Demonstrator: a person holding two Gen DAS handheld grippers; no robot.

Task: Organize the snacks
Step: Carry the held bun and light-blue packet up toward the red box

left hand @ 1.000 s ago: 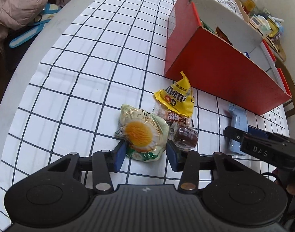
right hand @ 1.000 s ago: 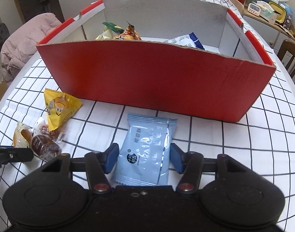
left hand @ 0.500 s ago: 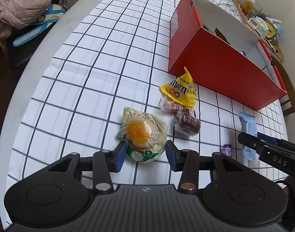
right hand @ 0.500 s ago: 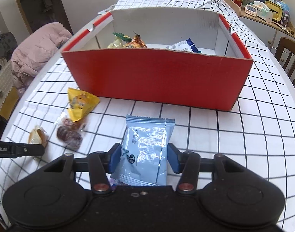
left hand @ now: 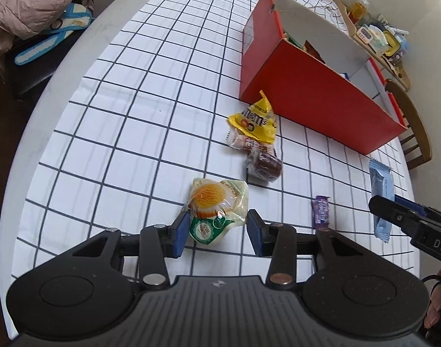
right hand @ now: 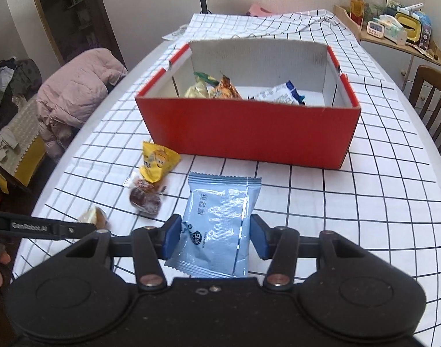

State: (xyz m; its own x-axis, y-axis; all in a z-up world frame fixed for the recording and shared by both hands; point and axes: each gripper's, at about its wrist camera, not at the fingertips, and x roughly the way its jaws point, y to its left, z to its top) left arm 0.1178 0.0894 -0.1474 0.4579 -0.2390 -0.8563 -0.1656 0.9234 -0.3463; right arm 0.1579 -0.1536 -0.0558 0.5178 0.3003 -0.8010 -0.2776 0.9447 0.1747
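Pinching a glossy pale-blue foil packet (right hand: 217,225) at lower centre, our right gripper (right hand: 215,237) presses blue pads against its crinkled sides. Lower centre in the other view, our left gripper (left hand: 219,232) is spread around a rounded, clear-wrapped bun (left hand: 217,209), one pad touching. Beyond sit a yellow candy bag (left hand: 256,120) and a red cardboard box (right hand: 249,133) on checked cloth (left hand: 133,115).
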